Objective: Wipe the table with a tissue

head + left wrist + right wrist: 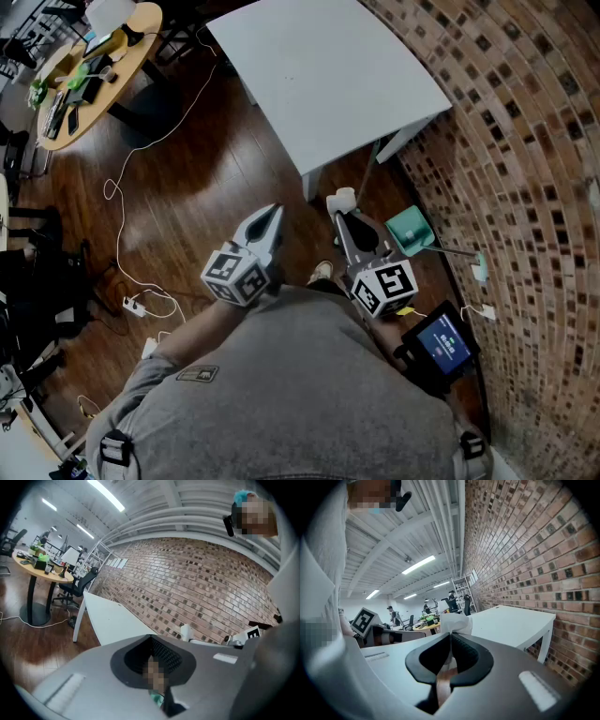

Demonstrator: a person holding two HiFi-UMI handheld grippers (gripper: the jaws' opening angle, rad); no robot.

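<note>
Tissue (343, 198) is held pinched in right gripper (341, 217), just short of the near corner of white table (328, 75). Left gripper (273, 218), beside it, is clenched on nothing. Tissue is judged light, limp and tear-prone, so it is best gripped at its bunched middle

brick wall (525, 141) at right | dark wood floor (187, 178) | white bench (328, 75) | cluttered round table (141, 37) far left | ceiling strip lights (105, 494) lit

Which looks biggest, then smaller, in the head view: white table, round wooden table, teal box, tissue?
1. white table
2. round wooden table, though the picture's edge cuts it off
3. teal box
4. tissue, held by the right gripper
</note>
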